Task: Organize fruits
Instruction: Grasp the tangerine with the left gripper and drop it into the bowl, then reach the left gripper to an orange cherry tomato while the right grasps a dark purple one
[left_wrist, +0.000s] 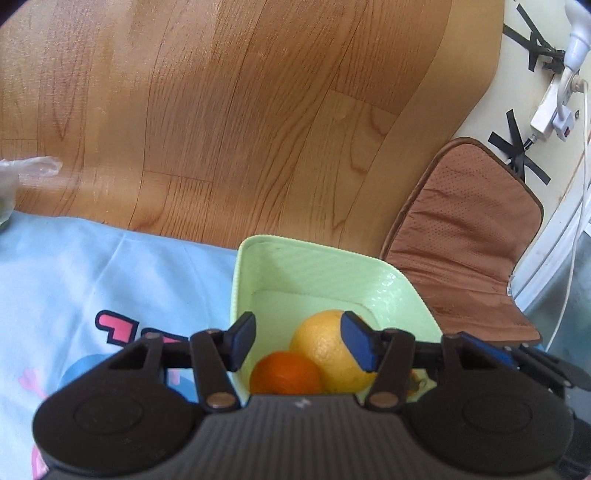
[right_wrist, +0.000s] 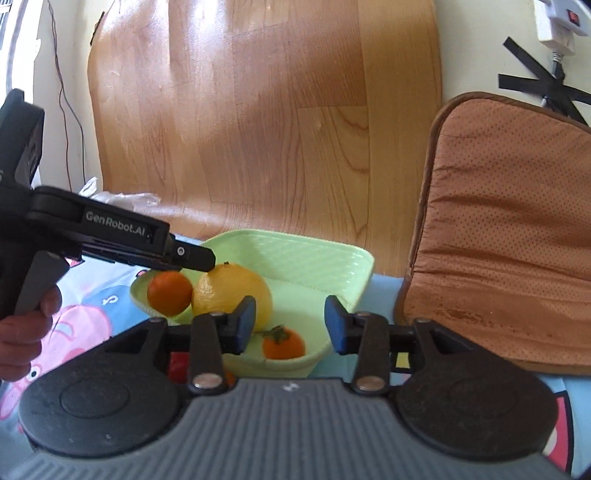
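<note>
We find the light-blue printed cloth (left_wrist: 110, 266) spread as the work surface, largest of the items, with the brown padded cushion (right_wrist: 509, 229) propped well beyond and to the right of the right gripper's jaws, apparently out of use. One green basket (right_wrist: 325, 258) sits on the cloth directly ahead of both sets of jaws, and we judge it the collecting point for the fruit, which explains why both tools are aimed into it. Inside it we count three fruits for certain: one large yellow citrus (right_wrist: 232, 291), lying just beyond the left pad of the right gripper (right_wrist: 290, 325); one orange (right_wrist: 170, 293) touching it on its far-left side, under the tip of the left gripper (left_wrist: 299, 341); and one small stemmed orange fruit (right_wrist: 283, 343), between the right gripper's jaws in the wrist view and resting on the basket floor. A red patch shows low behind the right gripper's left finger; we cannot tell whether it is a fourth fruit or print on the cloth. Both grippers stand released: in the left wrist view the pads are apart, the yellow citrus and orange seen between them but ungripped; the right pads likewise straddle open air above the small fruit. One hand (right_wrist: 22, 332) grasps the left tool's handle. One clear plastic bag (left_wrist: 26, 173) lies far left of the left jaws.
</note>
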